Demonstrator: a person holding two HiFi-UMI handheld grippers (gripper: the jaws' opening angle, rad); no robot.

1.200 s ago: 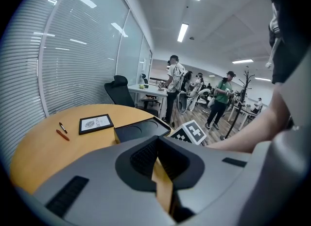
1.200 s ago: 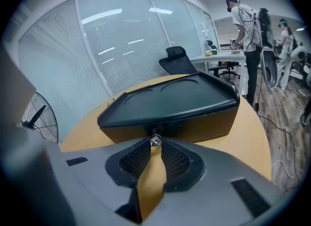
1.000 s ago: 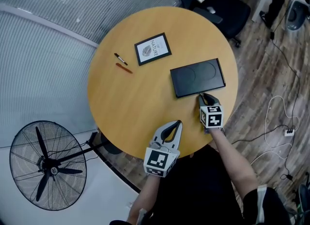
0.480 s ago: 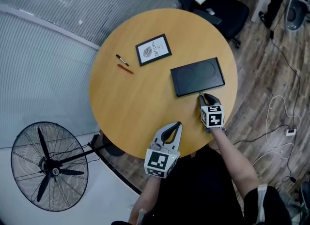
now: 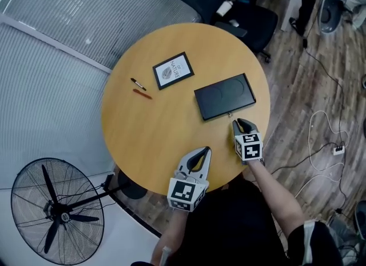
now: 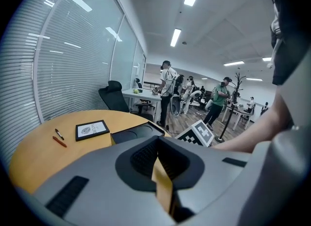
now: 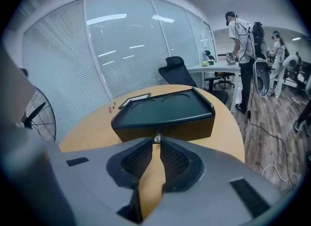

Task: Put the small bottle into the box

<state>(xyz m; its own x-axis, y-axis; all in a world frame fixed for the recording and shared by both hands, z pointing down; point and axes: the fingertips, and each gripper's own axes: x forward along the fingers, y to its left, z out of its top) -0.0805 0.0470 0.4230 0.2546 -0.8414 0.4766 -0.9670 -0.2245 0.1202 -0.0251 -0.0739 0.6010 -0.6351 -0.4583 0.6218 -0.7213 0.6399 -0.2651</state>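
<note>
Your right claw (image 7: 156, 143) sits at the box's (image 5: 224, 96) near long side. It has just been closing and pinches the small knob (image 7: 157, 138) there. Your left claw (image 5: 203, 151), pressed together and empty, is farther from the box. One box, one card (image 5: 173, 71) and two pens (image 5: 140, 88) lie off the box's left end. No bottle shows.
</note>
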